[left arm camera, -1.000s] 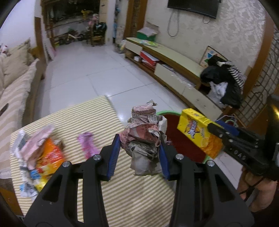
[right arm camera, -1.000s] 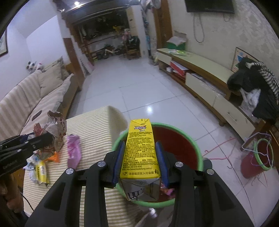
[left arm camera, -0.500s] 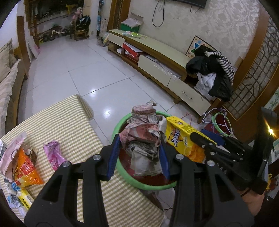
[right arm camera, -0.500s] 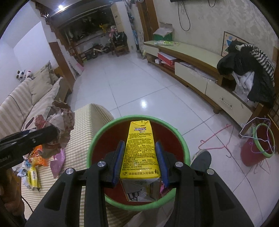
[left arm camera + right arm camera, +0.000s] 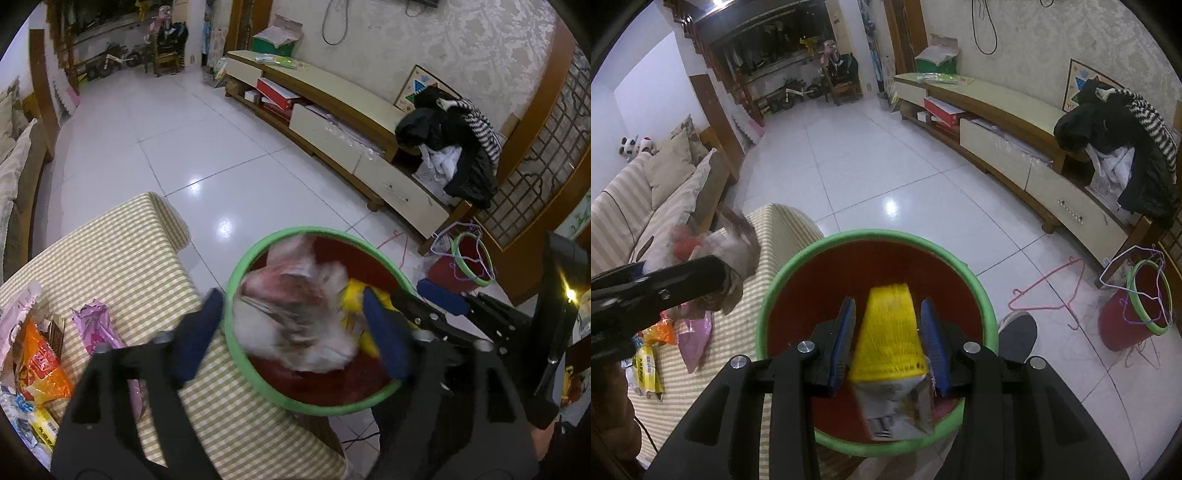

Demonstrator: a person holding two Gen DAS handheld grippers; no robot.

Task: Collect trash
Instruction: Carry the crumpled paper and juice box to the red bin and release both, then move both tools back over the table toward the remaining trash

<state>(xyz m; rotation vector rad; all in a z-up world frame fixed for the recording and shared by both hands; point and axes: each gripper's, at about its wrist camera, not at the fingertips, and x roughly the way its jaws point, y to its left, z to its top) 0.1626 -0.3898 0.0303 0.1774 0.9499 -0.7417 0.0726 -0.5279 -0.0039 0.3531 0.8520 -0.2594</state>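
A red bin with a green rim [image 5: 295,232] [image 5: 871,234] stands against the striped table's corner. My left gripper [image 5: 291,325] hangs over it, its jaws opening wide. The crumpled paper wad [image 5: 295,314] is blurred and loose between them, touching neither pad. In the right wrist view the wad [image 5: 716,251] shows just above the left gripper's arm [image 5: 665,284]. My right gripper [image 5: 888,306] points down into the bin. The yellow drink carton [image 5: 888,332] [image 5: 352,295] is blurred between its blue pads [image 5: 846,332], with a thin gap on each side.
On the striped tablecloth [image 5: 129,251] lie a pink wrapper [image 5: 96,325], an orange packet [image 5: 37,362] and more litter at the left edge. A second red bin with hangers [image 5: 1137,314] stands by the TV cabinet [image 5: 1015,122]. A shoe [image 5: 1015,328] rests beside the bin.
Both grippers came over the bin and dropped lower. The left jaws spread apart and the paper wad came free. The carton has slid down between the right pads.
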